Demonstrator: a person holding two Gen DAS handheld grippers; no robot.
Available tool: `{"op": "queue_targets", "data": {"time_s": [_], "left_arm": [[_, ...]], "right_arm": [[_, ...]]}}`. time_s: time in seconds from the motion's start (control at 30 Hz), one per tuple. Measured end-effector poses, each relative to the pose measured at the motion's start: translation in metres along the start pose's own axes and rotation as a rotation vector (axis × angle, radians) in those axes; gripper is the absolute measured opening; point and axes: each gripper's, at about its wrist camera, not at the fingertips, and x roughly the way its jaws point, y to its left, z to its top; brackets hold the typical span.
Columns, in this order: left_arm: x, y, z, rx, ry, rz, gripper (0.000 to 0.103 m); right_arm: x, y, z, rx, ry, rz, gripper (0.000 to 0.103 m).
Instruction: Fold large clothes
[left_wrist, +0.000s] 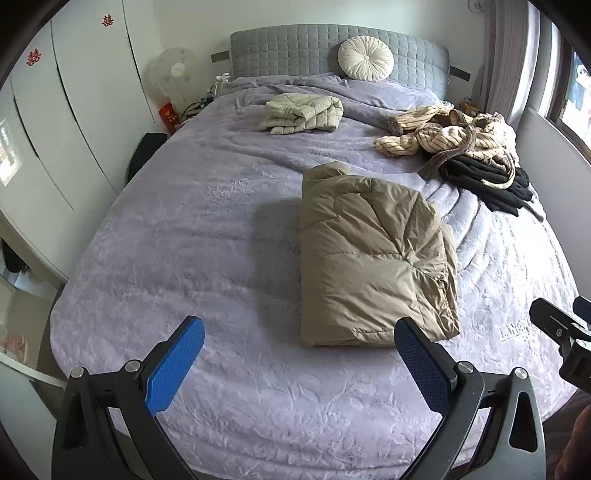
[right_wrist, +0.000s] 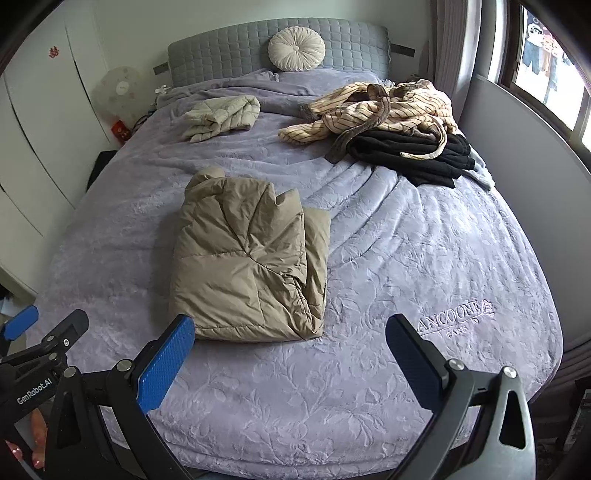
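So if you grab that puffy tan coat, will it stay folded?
Probably not. The tan coat looks soft and puffy, so it would likely sag and unfold from one corner. Its shiny fabric may slip. It is probably light for its size.

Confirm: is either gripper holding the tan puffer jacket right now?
No. The tan puffer jacket lies folded on the bed, while the left gripper and right gripper hover open short of it.
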Motion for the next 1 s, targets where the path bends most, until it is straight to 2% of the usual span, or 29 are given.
{"op": "queue_targets", "data": {"time_s": [1.0], "left_arm": [[0.0073,-0.0057,0.0052,0.013,-0.001,-0.015,0.103]], "right_arm": [[0.0033,0.0042,0.0067,-0.02,-0.009,-0.013,0.103]]}}
